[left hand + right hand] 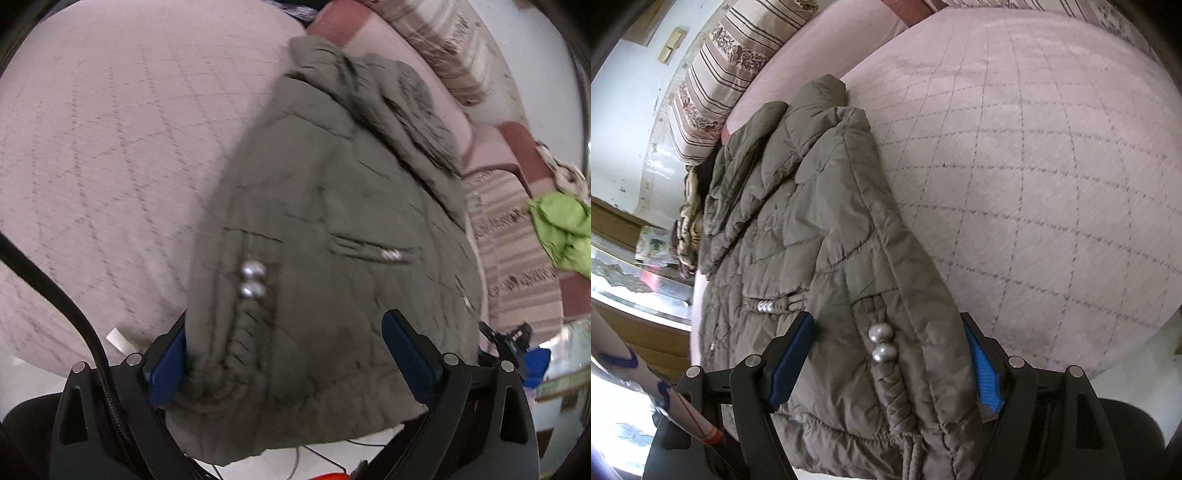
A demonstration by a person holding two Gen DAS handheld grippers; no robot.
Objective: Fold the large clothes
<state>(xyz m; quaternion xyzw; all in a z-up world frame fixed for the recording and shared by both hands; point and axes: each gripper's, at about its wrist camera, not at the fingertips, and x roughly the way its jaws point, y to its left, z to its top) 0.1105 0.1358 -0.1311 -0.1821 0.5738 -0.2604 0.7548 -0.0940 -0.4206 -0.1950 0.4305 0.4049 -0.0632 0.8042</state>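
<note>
An olive-brown quilted jacket (332, 221) lies on a pink quilted bedspread (110, 147), hem toward me, with two silver beads (253, 280) on its drawcord. My left gripper (284, 343) is open, its blue pads spread either side of the jacket's hem, over the bed's near edge. In the right wrist view the same jacket (820, 240) lies folded lengthwise on the bedspread (1034, 166). My right gripper (886, 350) is open, its pads straddling the hem around the beads (882, 343). The other gripper's tip (513, 339) shows at the jacket's right edge.
Striped pillows and a blanket (509, 240) lie along the wall side of the bed. A lime-green cloth (561, 229) lies at the far right. Striped pillows (713, 85) and a crumpled dark cloth (690, 221) lie beyond the jacket. A black cable (66, 314) crosses the lower left.
</note>
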